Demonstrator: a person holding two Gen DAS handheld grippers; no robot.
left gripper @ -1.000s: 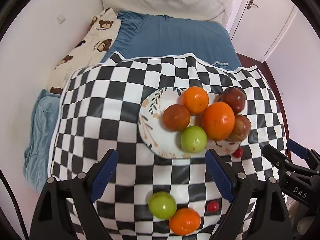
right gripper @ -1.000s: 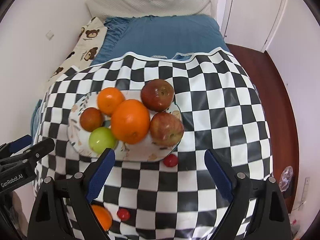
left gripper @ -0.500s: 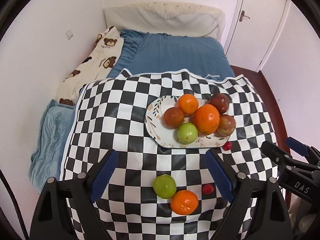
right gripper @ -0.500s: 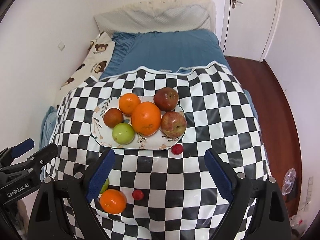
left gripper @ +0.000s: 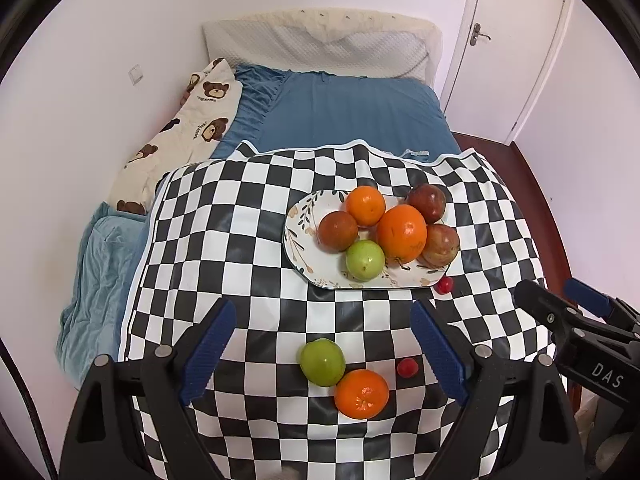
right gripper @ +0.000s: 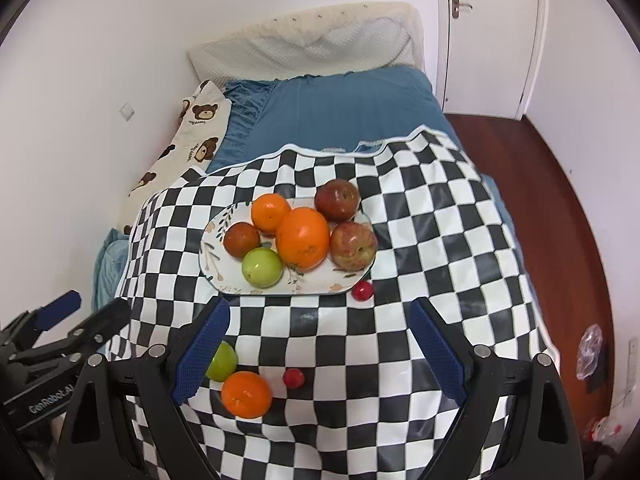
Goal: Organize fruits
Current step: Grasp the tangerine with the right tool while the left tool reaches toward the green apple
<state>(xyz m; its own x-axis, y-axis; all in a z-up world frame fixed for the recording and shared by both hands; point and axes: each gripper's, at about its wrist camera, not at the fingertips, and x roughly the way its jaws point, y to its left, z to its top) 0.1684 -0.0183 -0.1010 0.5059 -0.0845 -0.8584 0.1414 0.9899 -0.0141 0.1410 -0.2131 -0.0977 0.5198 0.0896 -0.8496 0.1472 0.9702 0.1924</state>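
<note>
A white leaf-patterned plate (left gripper: 298, 240) (right gripper: 218, 268) on the checkered cloth holds several fruits: oranges, apples and a green apple (left gripper: 365, 260) (right gripper: 262, 267). Loose on the cloth nearer me lie a green apple (left gripper: 322, 362) (right gripper: 223, 362), an orange (left gripper: 361, 393) (right gripper: 246, 394) and a small red fruit (left gripper: 407, 368) (right gripper: 293, 378). Another small red fruit (left gripper: 444, 285) (right gripper: 362, 290) lies by the plate's right edge. My left gripper (left gripper: 324, 356) is open and empty above the loose fruit. My right gripper (right gripper: 320, 352) is open and empty.
The black-and-white checkered cloth (left gripper: 224, 240) (right gripper: 440, 240) covers a table at the foot of a blue bed (left gripper: 352, 112). A bear-print pillow (left gripper: 188, 132) lies at the left by the wall. A wooden floor (right gripper: 560, 184) and a door (right gripper: 488, 32) are at the right.
Both grippers have pulled back and up from the plate, so more of the table and the loose fruit shows. No fruit has moved.
</note>
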